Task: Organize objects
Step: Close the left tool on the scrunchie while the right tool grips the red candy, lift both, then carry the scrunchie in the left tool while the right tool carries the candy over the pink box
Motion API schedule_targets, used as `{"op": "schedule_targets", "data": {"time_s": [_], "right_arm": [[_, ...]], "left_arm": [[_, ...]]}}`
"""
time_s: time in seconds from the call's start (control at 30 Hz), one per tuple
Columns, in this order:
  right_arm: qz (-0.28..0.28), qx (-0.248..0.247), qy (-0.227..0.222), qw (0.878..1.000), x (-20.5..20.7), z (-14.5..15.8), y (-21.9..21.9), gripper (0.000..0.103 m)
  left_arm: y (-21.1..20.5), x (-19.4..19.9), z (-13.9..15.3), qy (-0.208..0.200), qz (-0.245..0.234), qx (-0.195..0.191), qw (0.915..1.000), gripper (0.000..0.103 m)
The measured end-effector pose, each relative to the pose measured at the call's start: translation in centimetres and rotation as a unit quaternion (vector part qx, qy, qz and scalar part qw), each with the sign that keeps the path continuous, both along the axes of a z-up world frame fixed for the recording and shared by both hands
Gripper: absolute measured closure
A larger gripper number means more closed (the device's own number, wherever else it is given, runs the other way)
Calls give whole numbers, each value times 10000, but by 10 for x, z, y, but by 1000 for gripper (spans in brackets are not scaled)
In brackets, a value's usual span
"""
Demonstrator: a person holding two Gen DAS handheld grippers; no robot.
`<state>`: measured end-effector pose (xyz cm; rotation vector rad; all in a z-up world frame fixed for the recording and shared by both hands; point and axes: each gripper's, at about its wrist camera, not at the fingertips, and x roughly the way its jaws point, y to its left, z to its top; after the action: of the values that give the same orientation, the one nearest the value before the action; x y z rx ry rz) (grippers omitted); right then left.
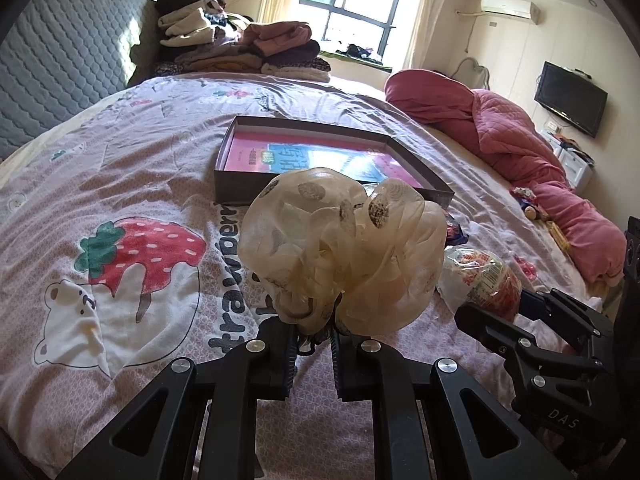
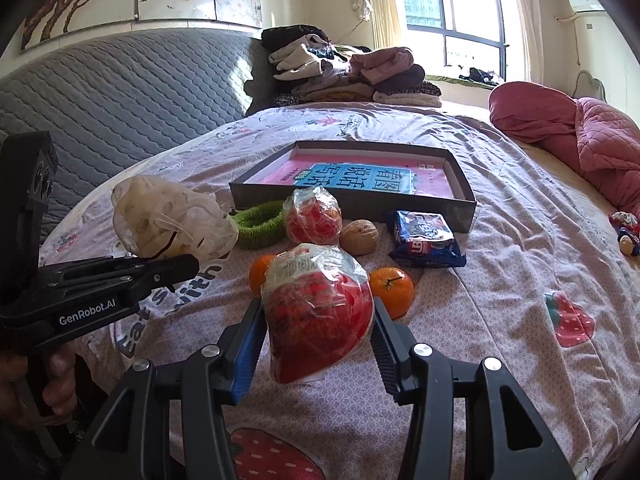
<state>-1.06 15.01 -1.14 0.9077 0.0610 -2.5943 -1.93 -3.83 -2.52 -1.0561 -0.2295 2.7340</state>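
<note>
Cream mesh, gathered into a puffy scrunchie (image 1: 340, 256), is pinched at its base by the left hand-held gripper (image 1: 314, 330), whose jaws are clenched on it and carry it clear of the bedspread (image 1: 120, 160), between the camera and the shallow grey box (image 1: 320, 152). Across the bed, the right hand-held gripper (image 2: 318, 334) grasps a red snack wrapped in clear film (image 2: 318, 312), the pads pressing both sides of the packet, which sits low over the quilt in front of the other loose things. As far as the pictures show, the sorting is at an early stage: the box holds only a pink and blue book (image 2: 360, 176) lying flat inside, and neither carried item has reached it. Left on the bedspread just before the box are a second wrapped red snack (image 2: 312, 216), a green scrunchie (image 2: 260, 222), a walnut (image 2: 359, 237), a blue biscuit packet (image 2: 426, 238) and two oranges (image 2: 392, 286), one of them half hidden behind the held packet. A small toy figure (image 2: 628, 232) lies well apart at the right edge, near the pink quilt (image 2: 580, 132); whether it belongs to the job I cannot tell. Most of the task, by my reading, is still ahead.
</note>
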Motion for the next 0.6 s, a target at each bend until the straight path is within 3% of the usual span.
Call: {"op": "schedule_targets", "data": {"time_s": [0.6], "right_arm": [[-124, -149, 259, 9995, -19, 19, 10, 52]], "left_arm": [[15, -18, 21, 179, -17, -49, 9998, 89]]}}
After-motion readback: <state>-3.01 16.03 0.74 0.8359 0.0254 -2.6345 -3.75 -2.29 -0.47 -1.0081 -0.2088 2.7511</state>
